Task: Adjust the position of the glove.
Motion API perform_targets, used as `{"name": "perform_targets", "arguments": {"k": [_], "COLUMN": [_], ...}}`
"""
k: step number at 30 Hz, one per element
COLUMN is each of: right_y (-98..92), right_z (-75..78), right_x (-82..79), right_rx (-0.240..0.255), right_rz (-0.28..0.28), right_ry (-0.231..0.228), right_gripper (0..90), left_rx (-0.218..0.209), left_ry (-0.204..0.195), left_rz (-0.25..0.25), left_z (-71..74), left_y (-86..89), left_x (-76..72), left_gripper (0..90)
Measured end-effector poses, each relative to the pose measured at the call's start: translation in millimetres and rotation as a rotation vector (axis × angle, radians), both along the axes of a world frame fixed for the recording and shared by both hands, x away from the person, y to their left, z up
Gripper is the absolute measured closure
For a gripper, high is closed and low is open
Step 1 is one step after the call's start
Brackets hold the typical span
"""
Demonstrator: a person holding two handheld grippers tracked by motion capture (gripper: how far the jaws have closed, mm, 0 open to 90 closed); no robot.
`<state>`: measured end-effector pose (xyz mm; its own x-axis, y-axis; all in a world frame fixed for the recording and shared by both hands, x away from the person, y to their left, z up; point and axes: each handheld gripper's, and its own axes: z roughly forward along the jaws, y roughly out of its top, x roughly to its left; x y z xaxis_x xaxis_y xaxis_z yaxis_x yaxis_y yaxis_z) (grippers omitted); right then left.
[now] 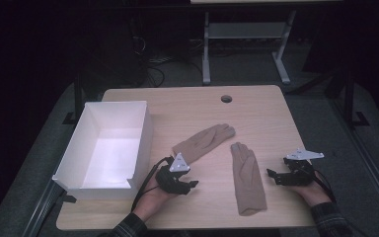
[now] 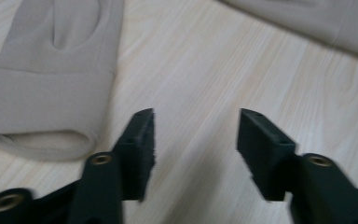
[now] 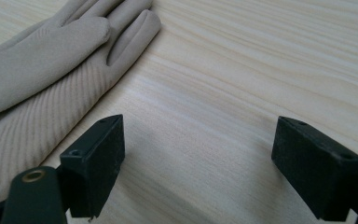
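Two flat beige fabric gloves lie on the pale wooden table (image 1: 256,106) in the high view, one glove (image 1: 205,140) beside the white open box (image 1: 109,143) and just beyond the left gripper (image 1: 191,184), the other glove (image 1: 247,178) between both grippers, while the left gripper view shows half-open jaws empty beside a glove cuff (image 2: 42,116), and the right gripper view shows the right gripper (image 3: 198,163) wide, empty, near glove fingers (image 3: 65,42).

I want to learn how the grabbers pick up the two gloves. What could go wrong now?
Both grippers are open over bare wood. The left gripper sits beside the slanted glove's cuff, so it might close on nothing. The glove lies flat, so the jaws may pinch just the top layer or slip off. The right gripper is beside the straight glove and could nudge it across the table.
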<state>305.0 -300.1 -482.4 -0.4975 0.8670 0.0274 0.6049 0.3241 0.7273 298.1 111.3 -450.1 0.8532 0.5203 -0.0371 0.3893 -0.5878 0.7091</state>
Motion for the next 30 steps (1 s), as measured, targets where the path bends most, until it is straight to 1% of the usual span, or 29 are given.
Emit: {"name": "perform_targets", "arguments": {"k": [1,2,3,5,6,7,8,9,10,11,14,15,16,17,19,20,22,24,26,28,30], "right_y": [0.0,0.0,0.0,0.0,0.0,0.0,0.0,0.0,0.0,0.0,0.0,0.0,0.0,0.0,0.0,0.3,0.2,0.1,0.0,0.0,0.0], "right_z": [0.0,0.0,0.0,0.0,0.0,0.0,0.0,0.0,0.0,0.0,0.0,0.0,0.0,0.0,0.0,0.0,0.0,0.1,0.0,0.0,0.0], "right_x": [0.0,0.0,0.0,0.0,0.0,0.0,0.0,0.0,0.0,0.0,0.0,0.1,0.3,0.3,0.3,0.3,0.3,0.3,0.4,0.6,0.7], "right_rx": [0.000,0.000,0.000,-0.001,0.000,0.000,0.000,0.000,0.000,0.000,0.000,0.000,0.000,0.000,0.000,0.003,0.002,0.001,0.000,0.001,0.002], "right_rz": [0.000,0.000,0.000,0.000,0.000,0.000,0.000,0.000,0.000,0.000,0.000,0.001,0.001,0.001,0.001,-0.001,0.000,0.001,0.003,0.003,0.003], "right_ry": [0.000,0.000,0.000,0.000,0.000,0.000,0.000,0.000,0.000,0.000,0.000,0.000,0.000,0.000,0.000,0.001,0.001,0.002,0.001,0.001,0.001], "right_gripper": [16.6,16.6,16.6,16.6,16.6,16.6,16.6,16.6,16.6,16.6,16.6,16.6,16.7,16.7,16.7,16.6,16.7,16.7,16.6,16.7,16.7], "left_rx": [-0.005,-0.008,-0.010,-0.009,-0.020,-0.020,-0.022,-0.032,-0.039,-0.039,-0.028,-0.029,-0.019,-0.019,-0.016,-0.001,0.005,0.022,0.029,0.051,0.073], "left_ry": [0.007,0.016,0.020,0.016,0.017,0.017,0.018,0.008,0.004,0.004,-0.007,-0.006,-0.005,-0.005,0.005,0.001,0.004,0.000,0.000,-0.006,0.000], "left_rz": [0.003,0.009,0.012,0.019,0.038,0.038,0.048,0.062,0.071,0.071,0.083,0.089,0.105,0.105,0.122,0.134,0.145,0.153,0.155,0.160,0.159], "left_z": [1.4,2.7,5.5,7.2,10.7,10.7,12.7,16.2,17.8,17.8,20.6,20.5,19.4,19.4,17.2,14.6,11.3,8.5,6.8,3.1,-2.0], "left_y": [-0.8,-1.6,-3.8,-4.7,-5.8,-5.8,-6.2,-7.3,-8.0,-8.0,-12.1,-13.5,-16.0,-16.0,-17.8,-19.5,-21.0,-21.9,-22.5,-23.6,-24.4], "left_x": [1.7,4.2,9.2,12.0,18.3,18.3,21.0,27.0,30.1,30.1,40.3,43.8,51.0,51.0,57.7,63.9,69.8,75.6,77.9,81.6,85.5], "left_gripper": [58.4,58.4,65.8,72.5,75.8,79.6,79.6,87.6,89.4,89.5,89.5,89.5,89.5,89.5,89.5,89.5,89.5,89.5,89.5,89.5,89.5]}}
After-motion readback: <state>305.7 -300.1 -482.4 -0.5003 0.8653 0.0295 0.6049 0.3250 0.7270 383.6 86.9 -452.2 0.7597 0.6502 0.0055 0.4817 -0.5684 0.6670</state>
